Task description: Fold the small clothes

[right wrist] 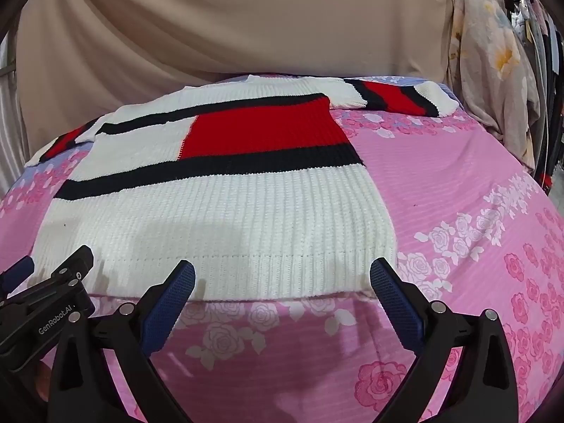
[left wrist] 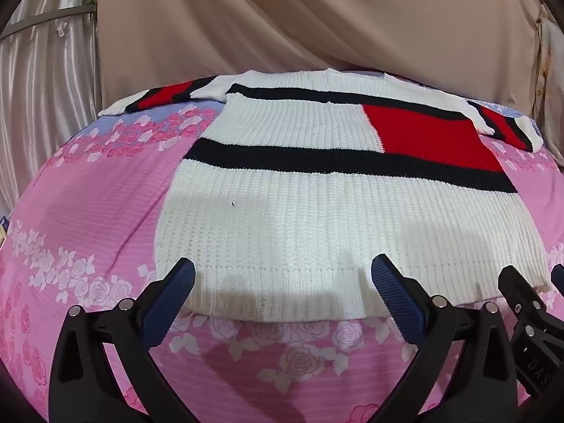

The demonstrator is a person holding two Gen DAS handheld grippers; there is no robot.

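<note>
A white knit sweater [left wrist: 317, 218] with black stripes and a red block lies flat on the pink floral bedspread [left wrist: 88, 211], sleeves spread out at the far end. Its ribbed hem [left wrist: 275, 296] faces me. My left gripper [left wrist: 282, 271] is open, its blue-padded fingers hovering over the hem's left half with nothing between them. In the right wrist view the same sweater [right wrist: 218, 218] fills the middle, and my right gripper [right wrist: 282, 271] is open over the hem's right corner. Each gripper shows at the edge of the other's view: the right one [left wrist: 521, 289] and the left one [right wrist: 56, 282].
The bedspread [right wrist: 458, 211] stretches right of the sweater. A beige curtain [left wrist: 299, 24] hangs behind the bed, with a shiny silver curtain [left wrist: 38, 81] at the far left. Floral fabric and hanging clothes [right wrist: 493, 60] stand at the right edge.
</note>
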